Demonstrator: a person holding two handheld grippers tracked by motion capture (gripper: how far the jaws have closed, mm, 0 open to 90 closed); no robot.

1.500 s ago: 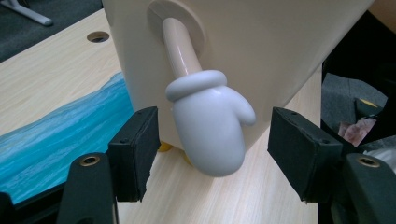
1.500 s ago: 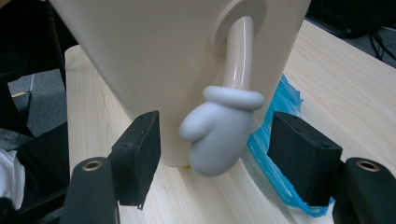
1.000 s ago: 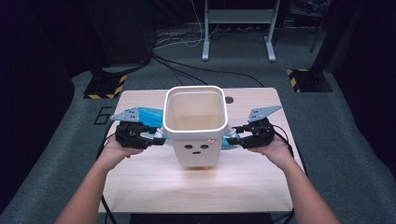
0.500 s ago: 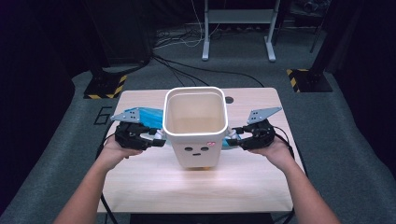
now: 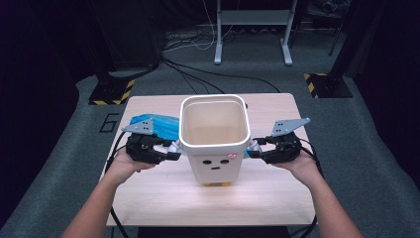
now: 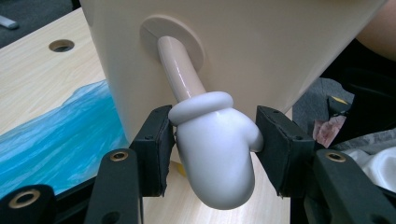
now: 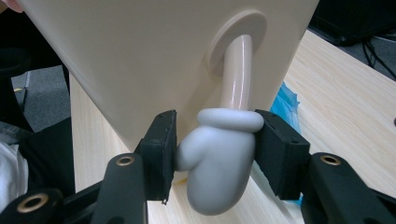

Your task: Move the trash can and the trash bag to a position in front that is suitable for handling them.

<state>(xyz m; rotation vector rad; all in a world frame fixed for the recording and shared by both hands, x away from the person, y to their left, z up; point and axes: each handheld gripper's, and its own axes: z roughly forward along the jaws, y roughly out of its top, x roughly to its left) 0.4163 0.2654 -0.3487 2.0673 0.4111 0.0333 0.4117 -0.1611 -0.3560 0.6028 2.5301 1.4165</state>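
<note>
High view: we see the cream plastic bin with a painted face (image 5: 214, 144) on the pale wooden table (image 5: 148, 198), between the left gripper (image 5: 171, 150) and right gripper (image 5: 253, 150); a blue plastic bag (image 5: 158, 125) lies behind. Left gripper view: we see the pads clamp the bin's white mitten-shaped left handle (image 6: 215, 149). Right gripper view: we see the pads clamp the matching right handle (image 7: 219, 158).

High cam overhead; tool cams close, sharing bin (image 5: 214, 144).
</note>
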